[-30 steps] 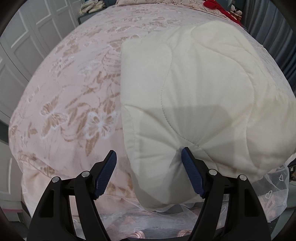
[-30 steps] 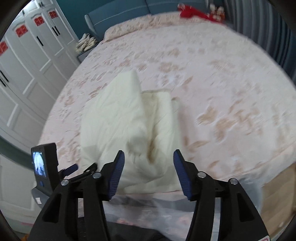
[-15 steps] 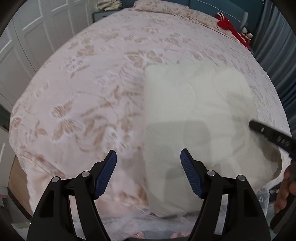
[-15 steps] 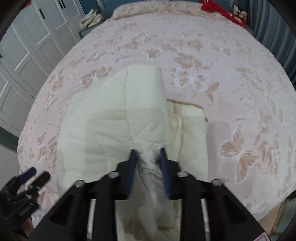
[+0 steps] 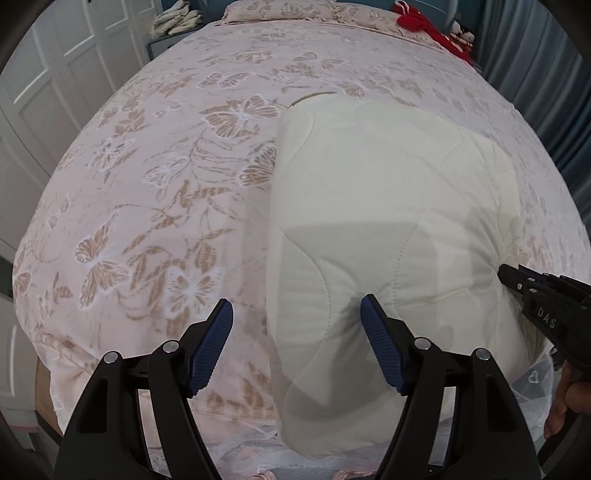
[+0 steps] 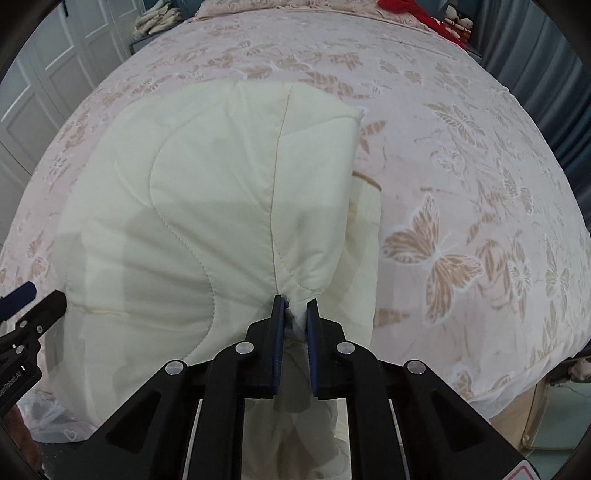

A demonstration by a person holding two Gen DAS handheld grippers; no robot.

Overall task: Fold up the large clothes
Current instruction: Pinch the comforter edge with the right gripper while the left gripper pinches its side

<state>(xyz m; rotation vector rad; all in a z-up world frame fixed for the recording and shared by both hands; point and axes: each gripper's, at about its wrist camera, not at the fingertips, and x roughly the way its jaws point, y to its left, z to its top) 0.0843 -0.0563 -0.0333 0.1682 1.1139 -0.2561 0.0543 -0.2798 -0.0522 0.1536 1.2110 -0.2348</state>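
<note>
Since a second ago, the right gripper (image 6: 295, 314) has been dropping onto the cream quilted garment (image 6: 214, 206) and its jaws, wide apart then, are now closing on a bunched fold at the garment's near edge, with the fabric pinched between the blue pads. Beside the garment's near left corner, the left gripper (image 5: 297, 332) is hanging with its jaws standing wide and gripping nothing; its right pad (image 5: 380, 350) is sitting over the cream fabric while its left pad is sitting over the bedspread, and whether the right one is touching the cloth is not clear. That gripper's tips are also showing at the left edge of the right wrist view, just beside the garment. A hand (image 5: 569, 398) is holding the right gripper's handle at the garment's near right side. The garment itself is lying in a puffy, partly folded heap near the foot of the bed (image 6: 461, 166), on a pink butterfly-patterned bedspread. Beyond the garment, at the head of the bed, something red (image 5: 424, 26) is lying to the right, and white wardrobe doors (image 5: 55, 92) are standing far to the garment's left.
</note>
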